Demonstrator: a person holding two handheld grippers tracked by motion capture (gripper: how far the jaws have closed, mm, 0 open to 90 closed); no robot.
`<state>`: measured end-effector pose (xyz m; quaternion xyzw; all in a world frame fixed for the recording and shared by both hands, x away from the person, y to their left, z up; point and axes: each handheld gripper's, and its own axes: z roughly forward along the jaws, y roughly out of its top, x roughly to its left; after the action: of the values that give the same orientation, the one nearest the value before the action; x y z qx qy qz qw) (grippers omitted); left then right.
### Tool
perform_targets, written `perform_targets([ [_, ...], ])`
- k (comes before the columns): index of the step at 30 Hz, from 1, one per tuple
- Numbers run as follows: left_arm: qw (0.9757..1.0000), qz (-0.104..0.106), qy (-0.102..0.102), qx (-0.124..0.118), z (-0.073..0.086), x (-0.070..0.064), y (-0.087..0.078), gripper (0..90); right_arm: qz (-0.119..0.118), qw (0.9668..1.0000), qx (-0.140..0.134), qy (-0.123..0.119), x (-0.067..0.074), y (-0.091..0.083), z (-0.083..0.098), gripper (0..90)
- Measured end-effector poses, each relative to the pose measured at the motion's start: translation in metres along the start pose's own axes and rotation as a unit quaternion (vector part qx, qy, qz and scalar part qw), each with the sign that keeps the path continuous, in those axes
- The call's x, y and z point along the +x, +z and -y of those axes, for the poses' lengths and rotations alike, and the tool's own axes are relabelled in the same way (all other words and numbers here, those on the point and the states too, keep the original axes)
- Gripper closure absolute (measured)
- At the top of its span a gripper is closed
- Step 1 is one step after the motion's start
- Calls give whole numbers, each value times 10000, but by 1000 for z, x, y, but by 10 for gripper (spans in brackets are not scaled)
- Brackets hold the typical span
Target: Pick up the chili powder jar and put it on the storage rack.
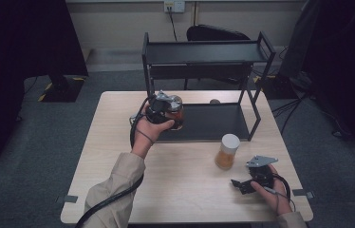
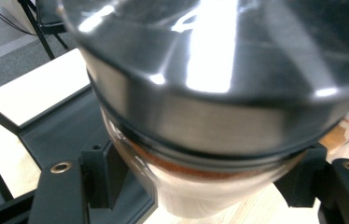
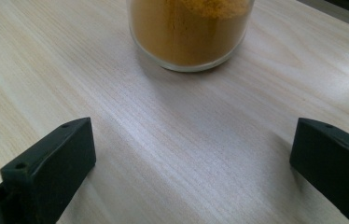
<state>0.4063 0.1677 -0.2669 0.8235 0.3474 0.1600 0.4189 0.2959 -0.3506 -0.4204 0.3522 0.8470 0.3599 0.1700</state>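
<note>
High view: the left gripper clamps a dark-lidded jar at the front left corner of the black rack. Left gripper view: its jaws squeeze that jar below the lid. Right gripper view: the right gripper, jaws apart, faces a jar of orange powder near the rack.

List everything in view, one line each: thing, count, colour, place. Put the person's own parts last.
jar held: 1, glass with dark metal lid and reddish-brown contents, in the left gripper, over the rack's lower shelf at its left end
jar standing: 1, glass with white lid and orange powder, on the table in front of the rack
rack: 1, black, two shelves, at the table's far side
table: 1, light wood
chair: 1, black, behind the rack
wall socket: 1, white, on the far wall
left gripper: 1, black, shut on the held jar
right gripper: 1, black, jaws open, low over the table near the standing jar
</note>
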Motion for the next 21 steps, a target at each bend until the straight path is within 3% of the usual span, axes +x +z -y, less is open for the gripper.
perform_targets([
  [21,9999,-1,-3,-122,-38,8,-18,300,2,10000,-4,-11,0,0,0,0],
])
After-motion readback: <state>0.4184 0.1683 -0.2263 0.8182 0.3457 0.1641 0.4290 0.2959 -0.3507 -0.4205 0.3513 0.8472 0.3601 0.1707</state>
